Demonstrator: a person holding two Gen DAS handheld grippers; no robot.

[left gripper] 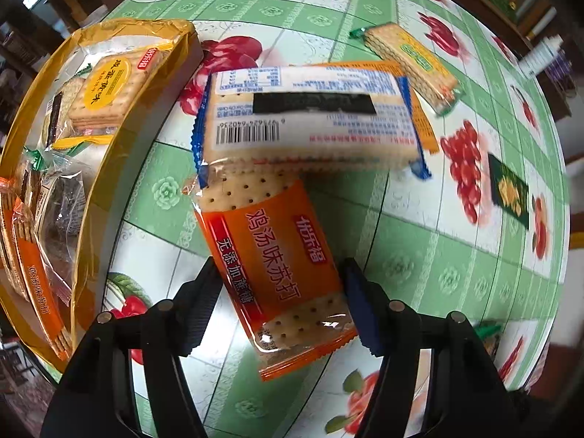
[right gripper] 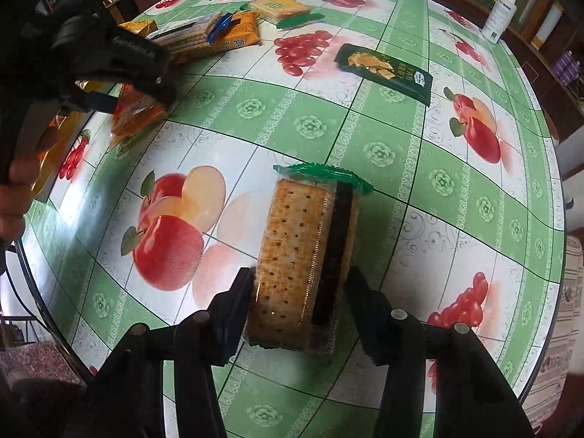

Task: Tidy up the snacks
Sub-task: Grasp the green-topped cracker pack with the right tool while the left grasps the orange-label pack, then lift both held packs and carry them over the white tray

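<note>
My left gripper (left gripper: 281,288) points down at the table, shut on an orange cracker pack (left gripper: 277,252) whose sides sit against both fingers. Just beyond it lies a blue-edged pack (left gripper: 310,120), label side up. A gold-rimmed box (left gripper: 109,168) at the left holds several packs. In the right wrist view my right gripper (right gripper: 299,288) is shut on a green-ended cracker pack (right gripper: 303,252) that rests on the tablecloth. The left gripper (right gripper: 142,91) shows at the upper left there with the orange pack (right gripper: 135,116) in it.
A green-and-yellow pack (right gripper: 281,7), a dark green pack (right gripper: 387,69) and a small heap of packs (right gripper: 211,36) lie at the far side. A white bottle (right gripper: 502,14) stands near the round table's far right rim. A person's hand (right gripper: 11,197) is at the left edge.
</note>
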